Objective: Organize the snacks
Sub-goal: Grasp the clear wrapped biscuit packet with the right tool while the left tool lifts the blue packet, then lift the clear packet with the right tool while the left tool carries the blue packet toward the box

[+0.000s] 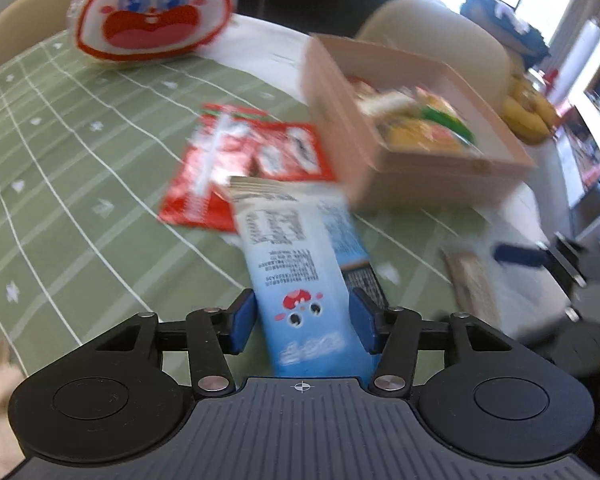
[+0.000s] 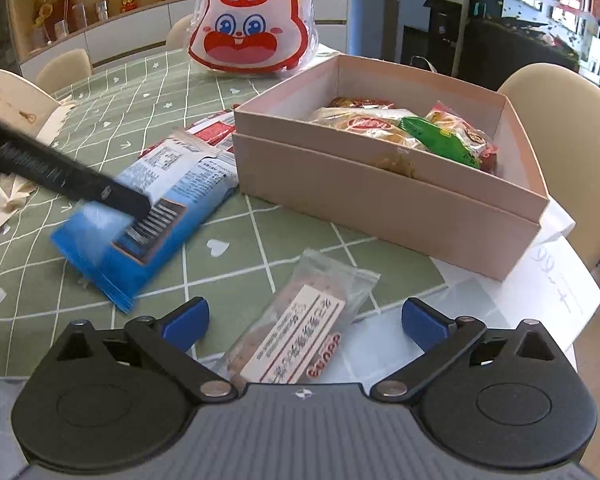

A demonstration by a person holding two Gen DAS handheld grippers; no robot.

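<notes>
My left gripper (image 1: 302, 318) is shut on a blue snack packet (image 1: 300, 256) and holds it over the green tablecloth; the packet also shows in the right wrist view (image 2: 148, 216) with the left gripper's finger (image 2: 80, 184) on it. A red snack packet (image 1: 240, 160) lies beyond it. The pink box (image 2: 380, 196) holds several snacks (image 2: 412, 132). My right gripper (image 2: 304, 320) is open, its jaws on either side of a clear packet of biscuits (image 2: 300, 332) lying on the table, not touching it.
A white and red rabbit-face bag (image 2: 248, 24) stands at the table's far side. White papers (image 2: 540, 292) lie under and beside the box. Beige chairs (image 2: 564, 120) surround the table. Torn paper (image 2: 4, 200) lies at the left edge.
</notes>
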